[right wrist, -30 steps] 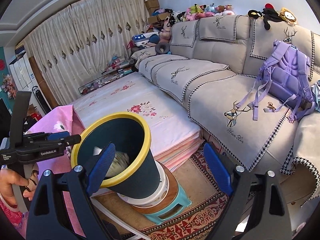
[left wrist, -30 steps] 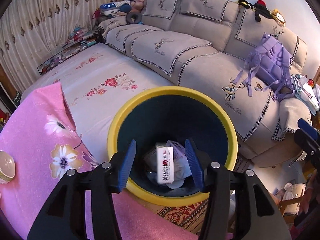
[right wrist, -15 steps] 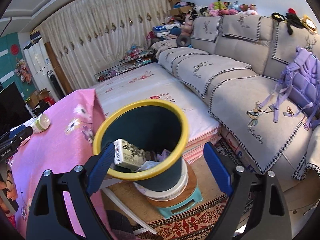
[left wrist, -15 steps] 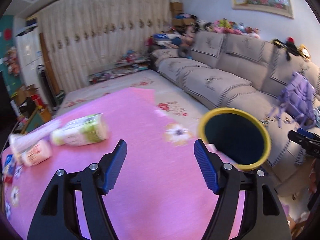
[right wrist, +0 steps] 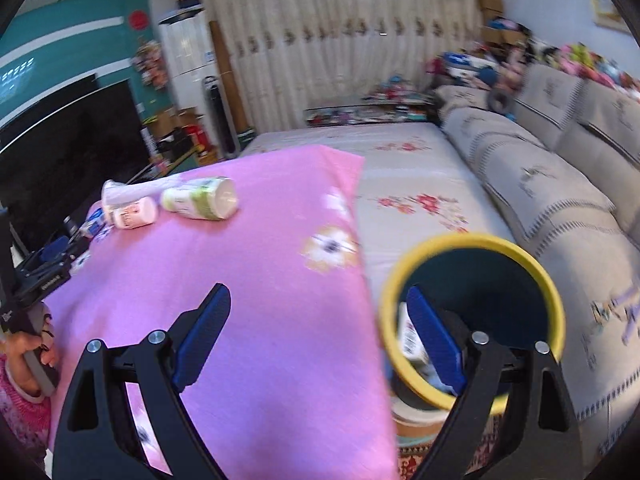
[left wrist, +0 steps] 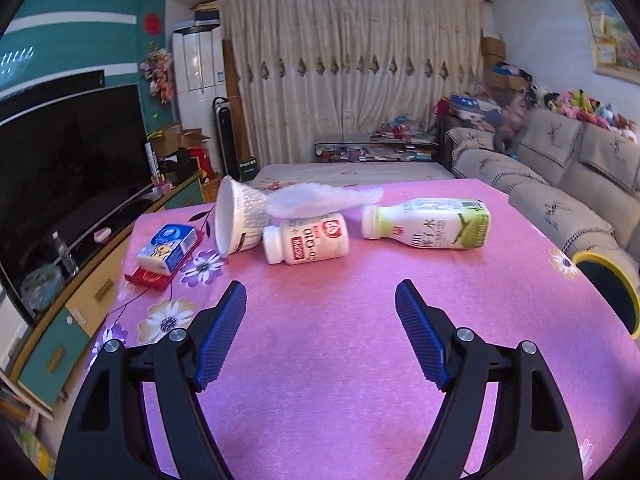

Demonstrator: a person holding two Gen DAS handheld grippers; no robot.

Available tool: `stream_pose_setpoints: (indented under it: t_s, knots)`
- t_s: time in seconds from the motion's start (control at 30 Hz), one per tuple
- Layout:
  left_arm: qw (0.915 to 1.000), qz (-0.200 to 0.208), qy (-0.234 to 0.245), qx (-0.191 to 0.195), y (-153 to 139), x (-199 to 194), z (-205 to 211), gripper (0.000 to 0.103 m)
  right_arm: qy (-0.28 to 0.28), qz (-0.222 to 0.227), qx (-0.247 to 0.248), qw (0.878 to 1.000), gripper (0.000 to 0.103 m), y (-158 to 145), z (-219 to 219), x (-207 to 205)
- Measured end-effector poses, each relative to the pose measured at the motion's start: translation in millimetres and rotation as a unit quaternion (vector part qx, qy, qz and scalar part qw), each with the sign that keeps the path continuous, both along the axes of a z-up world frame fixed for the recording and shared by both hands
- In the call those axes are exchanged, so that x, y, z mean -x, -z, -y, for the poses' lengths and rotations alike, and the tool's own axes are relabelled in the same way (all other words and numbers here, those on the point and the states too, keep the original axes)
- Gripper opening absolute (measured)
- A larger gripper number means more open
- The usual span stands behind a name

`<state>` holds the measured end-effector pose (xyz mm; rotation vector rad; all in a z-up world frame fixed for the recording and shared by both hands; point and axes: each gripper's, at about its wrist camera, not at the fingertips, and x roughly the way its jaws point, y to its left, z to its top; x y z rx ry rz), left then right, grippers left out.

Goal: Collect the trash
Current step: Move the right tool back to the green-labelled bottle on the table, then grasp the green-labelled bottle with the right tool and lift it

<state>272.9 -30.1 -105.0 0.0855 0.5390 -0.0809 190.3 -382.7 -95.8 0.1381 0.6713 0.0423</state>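
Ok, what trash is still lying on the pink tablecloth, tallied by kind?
Plastic bottles lying on their sides: 2, white pill bottle and green-and-white drink bottle
Tipped white paper cup: 1
Crumpled white tissue: 1
Small cartons: 2, blue-and-white carton on flat red packet
Total: 6

A lived-in home living room.

A long beige sofa point(left wrist: 560, 184) with stitched covers runs along the right wall, a row of plush toys point(left wrist: 580, 106) lined up on its back. Cream curtains point(left wrist: 352, 76) cover the far wall from ceiling to floor, with a low shelf of books and clutter point(left wrist: 380, 148) at their foot. A large dark television point(left wrist: 68, 152) stands on a cabinet against a teal wall on the left, cardboard boxes point(left wrist: 176, 140) stacked near it. A framed picture point(left wrist: 610, 46) hangs above the sofa, and a pink flowered cloth point(left wrist: 320, 320) covers the surface in front.
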Motion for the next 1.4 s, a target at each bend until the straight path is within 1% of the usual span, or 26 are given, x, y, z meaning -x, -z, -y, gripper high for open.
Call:
stream_pose_setpoints:
  t_s: [0.1,0.13,0.17,0.27,0.3,0.37,0.43,0.5,0.53,0.6,0.7,0.83,0.97,1.07,1.23,1.33,1.4]
  knots:
    - [0.9999,0.008,-0.011,-0.002,-0.3,-0.8,-7.7,0.079,-0.04,0.005,0.009,0.999,0.085,-8.7,-27.9,-35.2]
    - [0.9999,0.009,-0.013,0.001,-0.4,0.9,-10.5,0.083,-0.051,0.008,0.006,0.999,0.085,-10.9,-31.6,-43.8]
    - [0.9998,0.012,-0.016,0.004,-0.7,1.2,-13.2,0.084,-0.07,0.011,-0.004,0.997,0.085,-11.3,-37.5,-55.7]
    - [0.9994,0.02,-0.027,0.001,-1.7,0.3,-17.8,0.085,-0.118,0.003,-0.03,0.993,0.085,-6.9,-50.3,-94.9]
    - [0.9994,0.021,-0.028,0.002,-1.6,0.0,-19.0,0.085,-0.131,0.002,-0.03,0.991,0.085,-5.1,-55.5,-107.5]
    - [0.9993,0.022,-0.03,0.006,-4.6,0.8,-19.9,0.085,-0.145,-0.003,-0.016,0.989,0.085,-1.1,-61.4,-125.9]
    - [0.9992,0.023,-0.031,0.005,-4.6,0.8,-21.0,0.086,-0.173,-0.011,-0.013,0.985,0.086,6.1,-70.1,-147.0]
    - [0.9992,0.022,-0.033,0.003,-4.5,0.1,-21.7,0.086,-0.182,-0.018,0.003,0.983,0.087,14.4,-76.3,-164.3]
    - [0.9991,0.023,-0.035,0.003,-4.5,-0.3,-22.0,0.086,-0.187,-0.018,0.007,0.982,0.089,15.2,-80.4,-171.8]
    - [0.9991,0.025,-0.035,0.003,-4.5,-1.1,-22.0,0.086,-0.192,-0.02,0.011,0.981,0.09,20.5,-82.3,-186.6]
    - [0.9991,0.027,-0.032,0.001,-4.6,-2.3,-20.5,0.086,-0.211,-0.028,-0.019,0.977,0.09,24.6,-84.0,-202.8]
    - [0.9993,0.025,-0.027,0.002,-3.6,-4.3,-18.7,0.088,-0.229,-0.041,-0.038,0.972,0.09,31.9,-88.7,-213.5]
    - [0.9992,0.027,-0.031,0.004,-3.9,-4.7,-20.1,0.088,-0.24,-0.052,-0.048,0.968,0.091,36.1,-95.2,-207.5]
    - [0.9992,0.022,-0.032,0.012,-3.2,-6.1,-22.4,0.089,-0.253,-0.052,-0.035,0.965,0.091,34.9,-107.3,-194.3]
    - [0.999,0.024,-0.038,0.01,-2.3,-5.3,-23.0,0.088,-0.281,-0.047,-0.02,0.958,0.089,30.0,-131.6,-163.7]
    - [0.9989,0.024,-0.04,0.01,-2.1,-5.3,-23.5,0.089,-0.293,-0.046,0.001,0.955,0.088,31.5,-148.6,-152.0]
    - [0.9988,0.024,-0.041,0.01,-1.5,-5.4,-23.4,0.089,-0.297,-0.045,0.028,0.954,0.087,37.2,-160.7,-148.0]
